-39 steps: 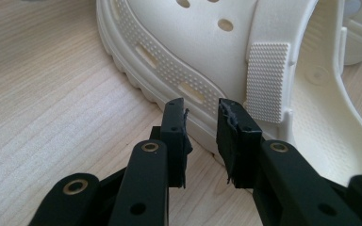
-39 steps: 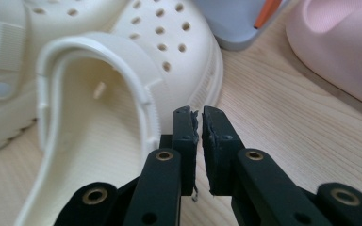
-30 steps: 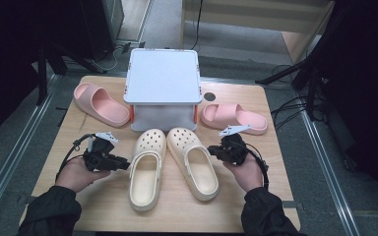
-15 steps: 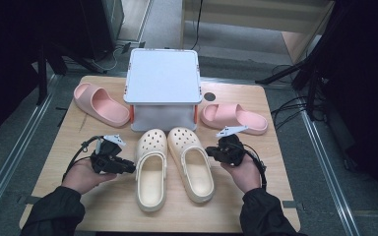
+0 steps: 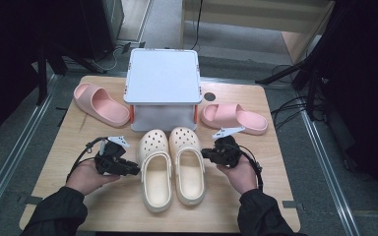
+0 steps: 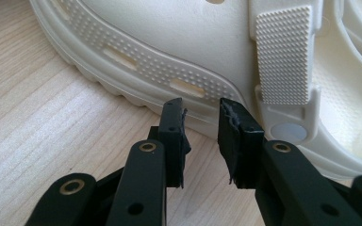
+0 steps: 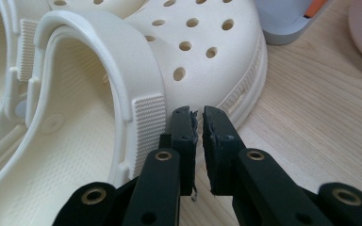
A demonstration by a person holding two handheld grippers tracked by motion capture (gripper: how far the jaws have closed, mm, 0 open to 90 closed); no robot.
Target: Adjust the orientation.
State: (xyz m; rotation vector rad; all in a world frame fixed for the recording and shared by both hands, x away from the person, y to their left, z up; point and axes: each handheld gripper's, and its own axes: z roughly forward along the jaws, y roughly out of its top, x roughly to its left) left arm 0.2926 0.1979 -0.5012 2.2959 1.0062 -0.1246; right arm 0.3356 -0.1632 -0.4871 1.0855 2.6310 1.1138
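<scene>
Two cream clogs sit side by side on the wooden table (image 5: 78, 142), toes toward the grey box (image 5: 163, 78).

Left gripper (image 5: 132, 171) is held in the left hand (image 5: 86, 175). Its tips sit right at the outer sidewall of the left clog (image 5: 154, 172), near the strap rivet. Jaws are slightly spread with a clear gap and nothing between them. In the left gripper view the tips (image 6: 201, 110) look to be at or touching the sole edge of that clog (image 6: 179, 56); contact cannot be confirmed.

Right gripper (image 5: 205, 153) is held in the right hand (image 5: 240, 173). It points at the outer side of the right clog (image 5: 188, 162), beside the strap hinge. In the right gripper view the jaws (image 7: 197, 117) are almost pressed together with a thin slit between, gripping nothing, tips just against the clog wall (image 7: 202, 52).

One pink slide (image 5: 101, 103) lies beyond the left gripper; the other pink slide (image 5: 234, 118) lies just beyond the right gripper.
</scene>
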